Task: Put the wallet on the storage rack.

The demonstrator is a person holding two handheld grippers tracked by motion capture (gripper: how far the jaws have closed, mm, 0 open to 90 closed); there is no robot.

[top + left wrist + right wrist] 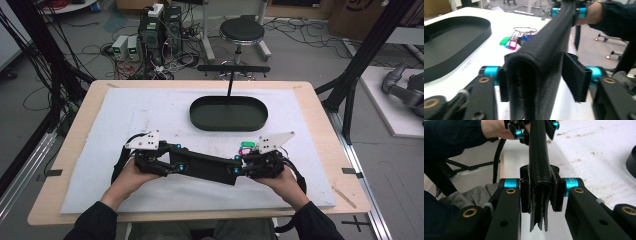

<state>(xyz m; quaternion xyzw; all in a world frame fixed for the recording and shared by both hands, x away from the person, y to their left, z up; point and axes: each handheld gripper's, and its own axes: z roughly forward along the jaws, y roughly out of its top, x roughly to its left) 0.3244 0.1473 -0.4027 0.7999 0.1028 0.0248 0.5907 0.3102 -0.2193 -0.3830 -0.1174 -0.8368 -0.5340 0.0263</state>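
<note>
A long black wallet (205,167) hangs level above the white mat, spanning between my two grippers near the front edge. My right gripper (541,195) is shut on one end, with both pads pressed flat against the wallet (538,152). My left gripper (541,77) straddles the other, thicker end of the wallet (541,50). Its left pad lies against the leather, while its right pad stands slightly off, so it counts as open. In the high view the left gripper (172,167) and right gripper (240,170) face each other.
A black oval tray (229,114) sits at the back middle of the mat. A ring of keys with coloured tags (246,146) lies just behind the right gripper. A stool (242,31) and computer boxes (160,30) stand on the floor beyond the table.
</note>
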